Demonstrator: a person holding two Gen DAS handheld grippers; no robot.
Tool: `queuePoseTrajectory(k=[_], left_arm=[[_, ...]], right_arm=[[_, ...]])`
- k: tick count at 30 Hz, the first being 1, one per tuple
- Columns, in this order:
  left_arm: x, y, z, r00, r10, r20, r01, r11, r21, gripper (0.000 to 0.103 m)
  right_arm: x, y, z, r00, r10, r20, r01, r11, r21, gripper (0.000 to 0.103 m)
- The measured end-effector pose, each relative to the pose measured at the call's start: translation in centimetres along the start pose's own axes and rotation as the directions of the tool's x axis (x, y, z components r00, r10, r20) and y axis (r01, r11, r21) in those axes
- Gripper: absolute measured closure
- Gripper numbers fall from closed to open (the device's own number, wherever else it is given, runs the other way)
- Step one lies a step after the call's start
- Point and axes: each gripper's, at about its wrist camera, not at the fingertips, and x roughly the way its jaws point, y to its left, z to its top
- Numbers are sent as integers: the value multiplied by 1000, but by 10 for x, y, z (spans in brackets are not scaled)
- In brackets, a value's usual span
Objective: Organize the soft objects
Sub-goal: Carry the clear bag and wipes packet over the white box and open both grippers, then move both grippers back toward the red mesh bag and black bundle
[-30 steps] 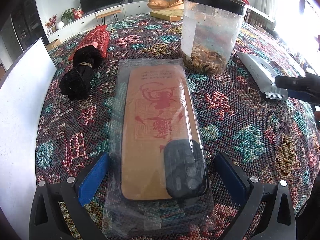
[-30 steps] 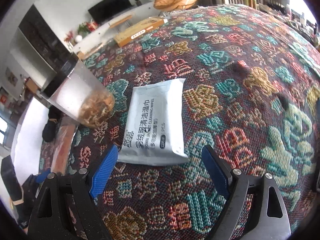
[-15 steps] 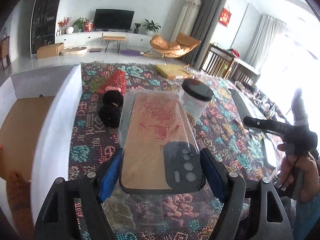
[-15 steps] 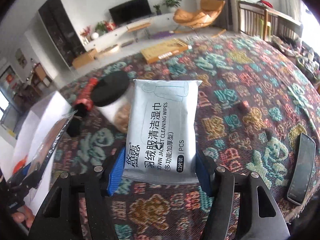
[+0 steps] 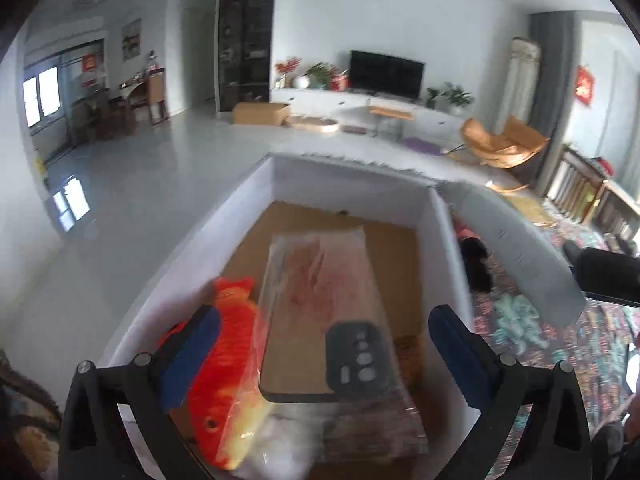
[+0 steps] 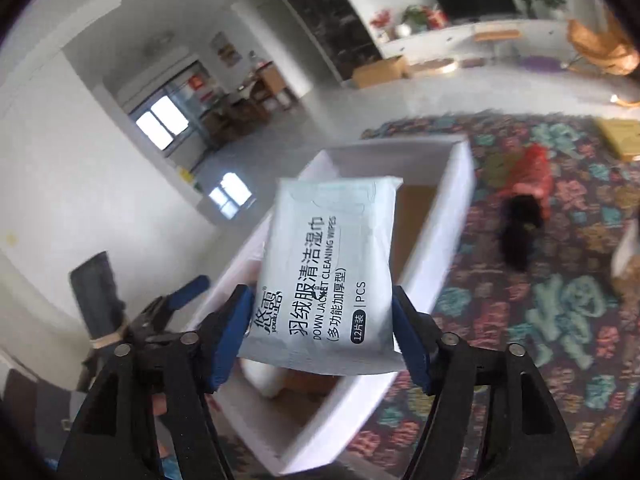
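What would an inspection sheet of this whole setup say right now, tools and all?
Surface: patterned woven cloth, partly blurred.
Job's things: white box with brown floor holds an orange fish plush and a bagged phone case; wipes pack held above the box.
Clutter: red and black bundle on the cloth beside the box.
Grippers: left gripper jaws wide apart around the phone case, not touching it; right gripper jaws clamp the wipes pack.
Cables: nothing seen.
Surroundings: living room with television, orange chair, cardboard carton.
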Motion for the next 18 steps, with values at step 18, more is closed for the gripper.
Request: queuePoseTrajectory(k=[18], left_arm=[[17,-212,-51,876,-458,-152,478,866,148,0]], right_arm=[[-41,-216,-156,698,-716,3,715,697,53,22]])
